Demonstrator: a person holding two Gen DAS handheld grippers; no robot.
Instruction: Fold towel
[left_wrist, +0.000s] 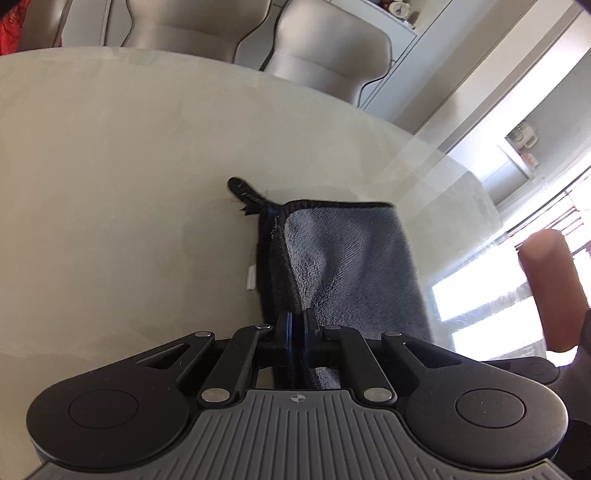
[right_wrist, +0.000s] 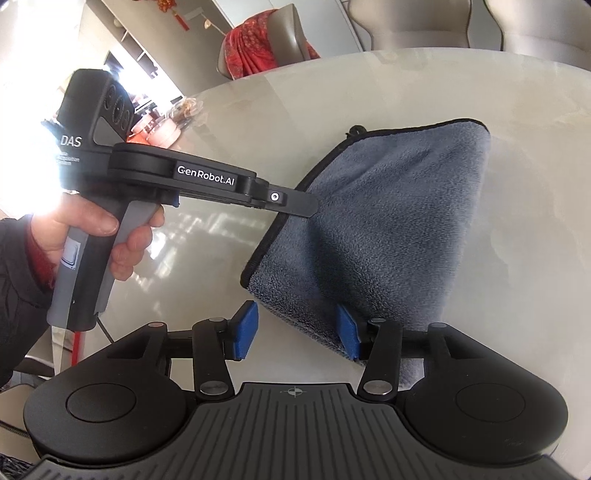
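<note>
A grey towel (right_wrist: 388, 221) with black trim lies folded on the pale table (right_wrist: 535, 147); it also shows in the left wrist view (left_wrist: 351, 258). My left gripper (left_wrist: 295, 325) is shut on the towel's black-trimmed edge; in the right wrist view it (right_wrist: 310, 206) reaches in from the left and pinches that edge, lifting it. My right gripper (right_wrist: 295, 332) is open, its blue pads (right_wrist: 245, 328) on either side of the towel's near corner, not closed on it. A black hanging loop (left_wrist: 242, 190) sticks out at the towel's far corner.
Beige chairs (left_wrist: 325, 55) stand behind the table's far edge. A chair draped with red cloth (right_wrist: 258, 44) stands at the far left. A person's hand (right_wrist: 122, 236) holds the left gripper's handle. Bright window glare reflects on the table (left_wrist: 480, 306).
</note>
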